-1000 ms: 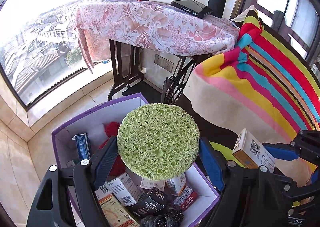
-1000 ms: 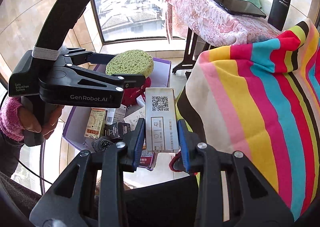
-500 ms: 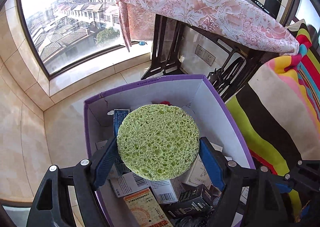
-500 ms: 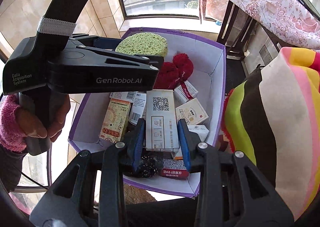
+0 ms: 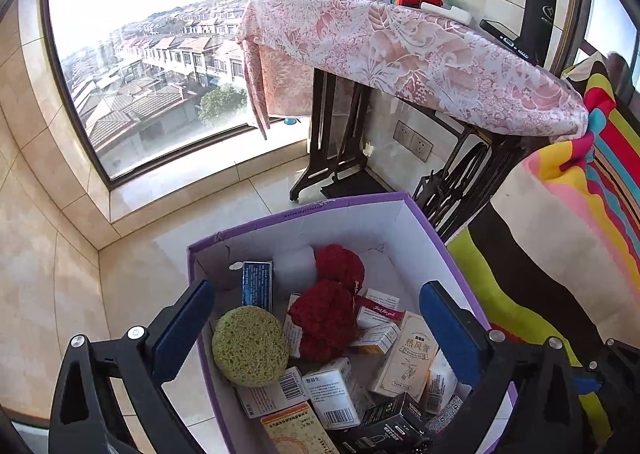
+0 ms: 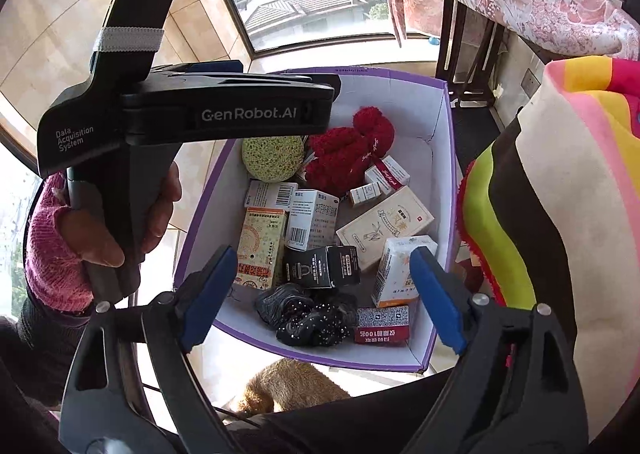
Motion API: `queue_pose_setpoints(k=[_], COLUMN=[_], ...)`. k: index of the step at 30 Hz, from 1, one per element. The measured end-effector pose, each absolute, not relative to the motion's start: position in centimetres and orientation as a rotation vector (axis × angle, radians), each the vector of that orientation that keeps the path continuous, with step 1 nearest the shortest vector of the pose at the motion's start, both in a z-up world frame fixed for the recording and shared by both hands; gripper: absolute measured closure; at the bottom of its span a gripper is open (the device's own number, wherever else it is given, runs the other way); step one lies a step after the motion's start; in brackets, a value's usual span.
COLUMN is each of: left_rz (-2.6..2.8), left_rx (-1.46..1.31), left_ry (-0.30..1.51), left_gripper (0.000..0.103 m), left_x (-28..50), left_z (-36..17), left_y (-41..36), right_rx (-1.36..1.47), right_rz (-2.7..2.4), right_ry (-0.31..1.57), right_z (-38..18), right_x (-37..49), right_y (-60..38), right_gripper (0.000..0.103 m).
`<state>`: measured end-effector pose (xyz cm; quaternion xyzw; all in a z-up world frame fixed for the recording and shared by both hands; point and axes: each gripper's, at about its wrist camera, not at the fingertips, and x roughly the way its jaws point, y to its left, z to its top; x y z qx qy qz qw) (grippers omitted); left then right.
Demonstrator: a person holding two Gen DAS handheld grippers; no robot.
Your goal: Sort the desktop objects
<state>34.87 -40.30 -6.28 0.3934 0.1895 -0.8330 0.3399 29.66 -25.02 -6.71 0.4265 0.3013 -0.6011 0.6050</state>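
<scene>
Left gripper (image 5: 316, 322): jaws are spread wide and nothing is held; it is poised above the near half of the box.
Right gripper (image 6: 324, 294): jaws are likewise spread wide and empty, framing the near end of the box from above.
Purple box (image 6: 450, 158): it is stood on the floor beside the striped cloth (image 6: 560, 182), open-topped, directly under both grippers.
White carton (image 6: 400, 270): it is seen in the right wrist view at about 1 o'clock from the gripper's midpoint, just inside the right pad, tilted against the box wall, long axis running 12 to 6.
Green sponge (image 5: 250, 346): it is found at 8 o'clock from the left gripper's midpoint, leaning on the box's left wall, resting on cartons.
Red plush item (image 5: 330, 310): it is lodged mid-box, touching the sponge's right edge.
Governing relation: both deposited items are judged to lie below open jaws, so withdrawal upward is unobstructed.
Far table (image 5: 400, 54): remaining objects are seen at 1 o'clock; neither arm can be called nearer.
</scene>
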Motion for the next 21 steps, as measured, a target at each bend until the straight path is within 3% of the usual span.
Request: queue_pose_setpoints(k=[4, 7, 13, 21], left_rz=[-2.080, -2.023, -2.065, -1.986], left_rx=[1.003, 1.036, 1.061, 1.105], left_ry=[0.442, 0.369, 0.537, 0.464], left_gripper=[0.000, 0.000, 0.000, 0.000], left_x=[35.3, 35.1, 35.3, 34.2], left_z=[-5.2, -4.9, -5.0, -5.3], left_y=[-39.8, -39.3, -39.4, -38.4], right_rx=[0.924, 0.897, 0.918, 0.953], right_rz=[-1.441, -1.494, -1.528, -1.534], right_ry=[0.776, 0.818, 0.808, 0.791], right_z=[-6.0, -5.6, -5.2, -5.6], right_x=[30.3, 30.1, 29.1, 28.7], right_y=[-24.5, -24.5, -24.1, -23.8], right_gripper=[0.004, 0.004, 0.004, 0.004])
